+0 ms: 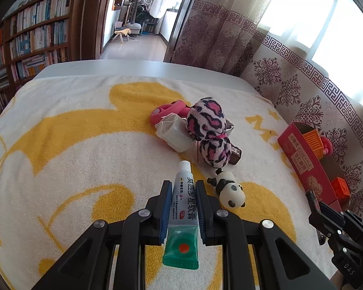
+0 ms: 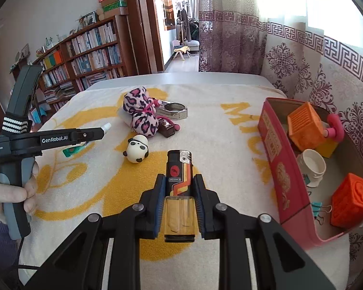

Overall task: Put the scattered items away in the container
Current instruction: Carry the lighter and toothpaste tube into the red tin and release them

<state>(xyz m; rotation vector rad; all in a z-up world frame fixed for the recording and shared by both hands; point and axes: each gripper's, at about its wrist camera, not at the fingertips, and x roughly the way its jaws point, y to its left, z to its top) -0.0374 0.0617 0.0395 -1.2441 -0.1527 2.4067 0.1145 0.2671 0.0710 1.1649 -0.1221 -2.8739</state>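
Note:
My left gripper (image 1: 183, 184) is shut on a small ointment tube (image 1: 182, 207) with a white cap and a green tail, held just above the towel. In the right wrist view the left gripper (image 2: 101, 131) hangs at the left with the tube's cap (image 2: 107, 126) sticking out. My right gripper (image 2: 179, 177) is shut on a black and orange lighter (image 2: 179, 169), lifted off the towel. The red box (image 2: 276, 169) lies to its right. On the towel lie a panda figure (image 2: 136, 151), a leopard plush (image 2: 141, 111), a metal clip (image 2: 174, 110) and a brown case (image 2: 167, 126).
The red box holds two orange cubes (image 2: 305, 125), a white cup (image 2: 311, 164), a pink piece (image 2: 335, 126) and a binder clip (image 2: 320, 211). A yellow and white towel (image 1: 72, 145) covers the table. Curtains hang behind the box. A hand (image 2: 7, 191) grips the left handle.

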